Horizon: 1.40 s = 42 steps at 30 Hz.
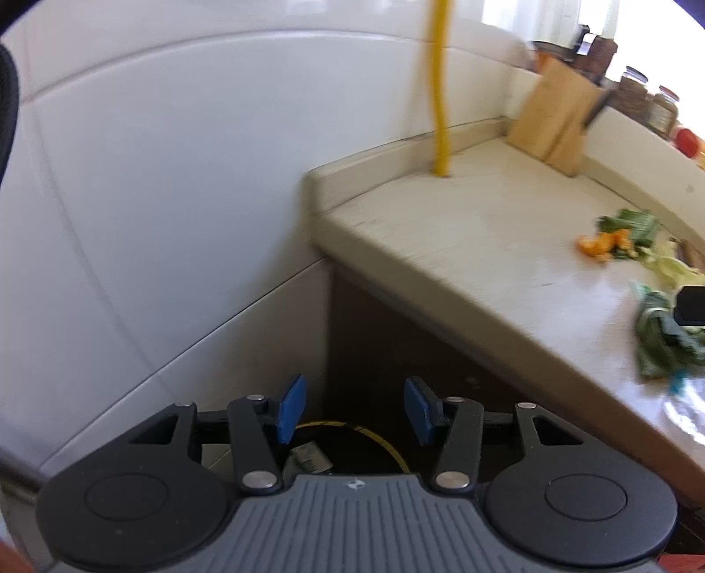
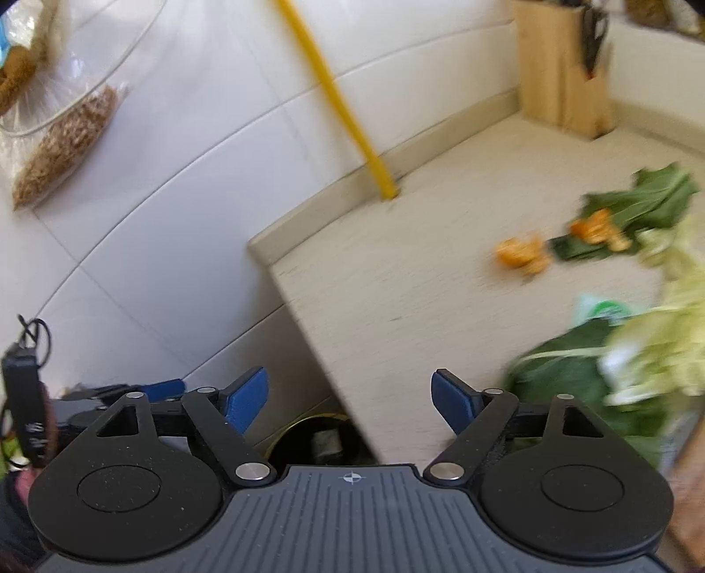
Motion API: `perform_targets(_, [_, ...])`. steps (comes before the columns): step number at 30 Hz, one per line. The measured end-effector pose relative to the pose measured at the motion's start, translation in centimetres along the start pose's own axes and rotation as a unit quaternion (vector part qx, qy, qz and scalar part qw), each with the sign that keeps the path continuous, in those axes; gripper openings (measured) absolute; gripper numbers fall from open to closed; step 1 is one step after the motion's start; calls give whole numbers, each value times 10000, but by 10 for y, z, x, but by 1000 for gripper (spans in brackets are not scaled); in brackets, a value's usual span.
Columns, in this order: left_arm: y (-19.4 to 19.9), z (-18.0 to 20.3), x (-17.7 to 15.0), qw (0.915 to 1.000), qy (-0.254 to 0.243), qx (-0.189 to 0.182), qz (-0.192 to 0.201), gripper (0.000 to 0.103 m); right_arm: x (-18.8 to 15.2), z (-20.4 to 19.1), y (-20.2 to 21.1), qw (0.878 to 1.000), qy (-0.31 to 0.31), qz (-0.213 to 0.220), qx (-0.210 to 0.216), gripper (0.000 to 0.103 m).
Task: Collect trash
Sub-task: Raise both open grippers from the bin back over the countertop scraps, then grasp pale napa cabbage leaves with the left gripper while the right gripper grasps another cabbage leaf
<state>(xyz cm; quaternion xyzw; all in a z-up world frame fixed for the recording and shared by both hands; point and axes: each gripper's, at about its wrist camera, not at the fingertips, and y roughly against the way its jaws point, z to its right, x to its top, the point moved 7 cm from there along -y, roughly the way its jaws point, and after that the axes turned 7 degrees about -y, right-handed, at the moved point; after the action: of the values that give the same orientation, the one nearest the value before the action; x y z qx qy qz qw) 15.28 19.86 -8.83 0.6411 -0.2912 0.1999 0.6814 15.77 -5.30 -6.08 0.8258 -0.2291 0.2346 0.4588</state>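
Trash run barely begun
Both grippers, left gripper (image 1: 354, 407) and right gripper (image 2: 350, 399), are hanging open and empty over the bin (image 1: 352, 445); orange peel (image 2: 522, 253) and greens (image 2: 639, 202) are lying on the counter (image 2: 396, 282).

White tiled wall (image 1: 154, 198); beige countertop (image 1: 462, 247); dark cabinet (image 1: 374, 344) below; bright window (image 1: 551, 17) far right.

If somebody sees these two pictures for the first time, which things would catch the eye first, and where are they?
Probably the bright orange peel pieces among dark green vegetable leaves, scattered on the right part of the beige stone countertop. Next, the yellow vertical pipe running down the white tiled wall into the counter's back corner, with the wooden knife block to its right. Below the counter's end, a black trash bin sits under the open left gripper.
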Motion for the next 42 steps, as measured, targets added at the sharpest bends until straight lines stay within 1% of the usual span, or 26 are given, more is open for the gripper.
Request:
perform_targets(1, [1,8,6,9999,-99,-71,45,47,1,6,5,9999,-6,70,-80,86])
perform_targets(3, [3,25,19,9993,-274,-216,157,52,3,19,15,9995,-53,202,-226,86])
perform_targets(8, [3,78,46,9937,-720,-759,405,53,10,54,41,9966,-387,512,-509,86])
perform_targets(12, [-4,125,62,9847,-1199,-1176,474,53,12,84,61,9922,-618,711,-812,86])
perform_targets(13, [-6,137,67,9807,-1353,-1253,644,54,12,91,65,9910,-676,745,-884,86])
perform_targets(16, [-8,164,75,9734,-1617,-1465,695,54,12,112,74,9868,-877,841,-1071,86])
perform_targets(18, [-9,176,82,9698,-1750,-1524,750,54,11,124,77,9846,-995,862,-1148,87])
perform_targets(21, [-18,187,96,9693,-1760,-1528,778,54,12,138,82,9828,-1083,893,-1198,87])
perform_targets(25, [-34,196,113,9740,-1563,-1471,723,54,16,153,85,9819,-1146,880,-1226,87])
perform_targets(28, [-44,206,117,9739,-1491,-1587,641,54,21,163,85,9817,-1072,872,-1307,87])
perform_targets(30, [-47,218,115,9704,-1596,-1702,623,54,25,170,85,9819,-969,882,-1368,87])
perform_targets(32, [-49,232,111,9655,-1739,-1841,606,54,31,176,84,9835,-866,883,-1320,87])
perform_targets(35, [-50,247,108,9614,-1845,-1960,565,54,42,184,79,9851,-710,878,-1299,87])
perform_targets(39, [-47,266,109,9550,-1975,-2128,607,54,54,195,71,9874,-549,833,-1225,86])
perform_targets(42, [-49,283,111,9472,-2175,-2264,645,54,65,207,66,9888,-558,776,-1149,86])
